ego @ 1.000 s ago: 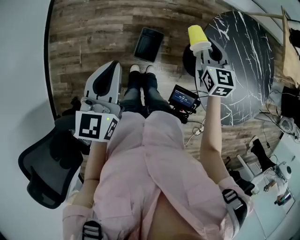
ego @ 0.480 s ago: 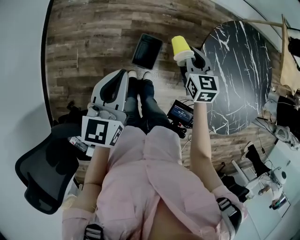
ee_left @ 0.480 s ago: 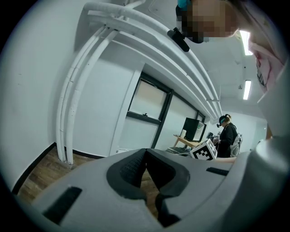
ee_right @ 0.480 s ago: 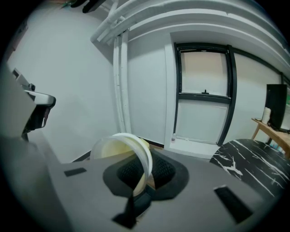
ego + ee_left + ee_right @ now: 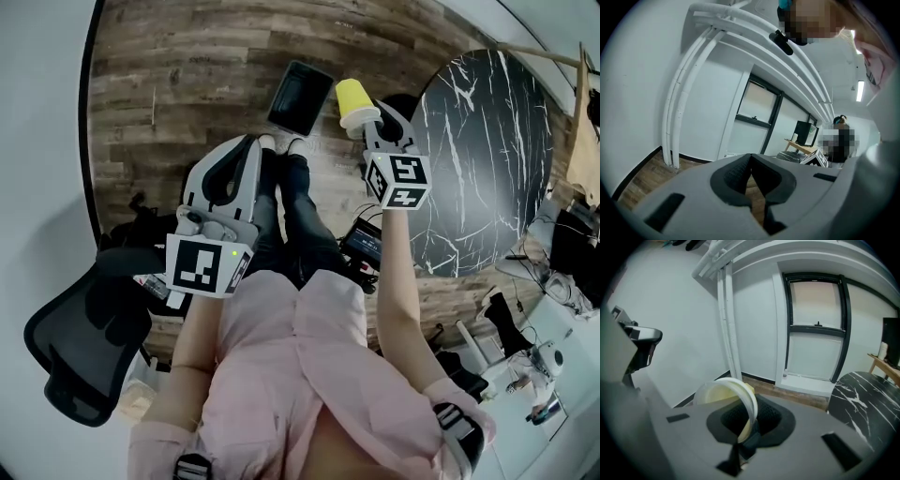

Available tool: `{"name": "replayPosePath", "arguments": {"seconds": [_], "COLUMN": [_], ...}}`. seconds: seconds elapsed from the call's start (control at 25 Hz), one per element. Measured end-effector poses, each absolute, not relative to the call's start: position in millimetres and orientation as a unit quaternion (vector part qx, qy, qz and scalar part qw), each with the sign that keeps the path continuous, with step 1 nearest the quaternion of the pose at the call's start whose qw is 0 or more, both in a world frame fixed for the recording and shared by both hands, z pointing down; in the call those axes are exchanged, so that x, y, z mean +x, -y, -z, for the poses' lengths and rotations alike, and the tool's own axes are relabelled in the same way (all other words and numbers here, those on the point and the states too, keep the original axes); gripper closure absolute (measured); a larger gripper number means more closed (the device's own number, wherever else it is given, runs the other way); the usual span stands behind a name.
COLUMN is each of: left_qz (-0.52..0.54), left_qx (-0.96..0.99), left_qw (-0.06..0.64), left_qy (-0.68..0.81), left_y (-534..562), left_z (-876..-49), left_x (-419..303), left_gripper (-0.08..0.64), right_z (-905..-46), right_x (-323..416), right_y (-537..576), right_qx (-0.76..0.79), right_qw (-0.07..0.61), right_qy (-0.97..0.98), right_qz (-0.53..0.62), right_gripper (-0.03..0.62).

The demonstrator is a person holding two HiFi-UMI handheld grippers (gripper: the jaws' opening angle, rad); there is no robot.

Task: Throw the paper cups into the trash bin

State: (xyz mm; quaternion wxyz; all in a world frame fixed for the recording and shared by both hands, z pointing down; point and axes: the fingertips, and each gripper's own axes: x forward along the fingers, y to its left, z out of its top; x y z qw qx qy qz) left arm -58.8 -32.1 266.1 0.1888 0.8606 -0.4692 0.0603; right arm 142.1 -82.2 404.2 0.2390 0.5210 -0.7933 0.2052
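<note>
Yellow paper cup (image 5: 352,97) pinched at its rim by right gripper (image 5: 368,120) fingers, 3 o'clock of black trash bin (image 5: 300,97). Left gripper (image 5: 239,150) fingers pressed together, empty.

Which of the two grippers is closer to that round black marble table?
Right. The right gripper, holding a yellow paper cup, hangs just beside the marble table; the left gripper is farther off, across the person's legs.

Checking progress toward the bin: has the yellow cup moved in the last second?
Yes. The yellow cup has left the marble table's edge, toward the bin.
</note>
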Motion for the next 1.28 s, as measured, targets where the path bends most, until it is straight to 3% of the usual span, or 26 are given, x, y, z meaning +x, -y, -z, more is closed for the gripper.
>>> {"name": "replayPosePath", "arguments": {"seconds": [1.28], "left_qz": [-0.063], "left_qx": [0.825], "left_qw": [0.247], "left_qy": [0.504], "left_y": [53], "left_z": [-403], "left_x": [-34], "left_gripper": [0.545], "right_z": [-594], "right_x": [132], "right_y": [87], "right_qx": [0.476], "right_qw": [0.329], "right_qy": [0.771], "right_qz": [-0.265], "right_gripper": [0.552]}}
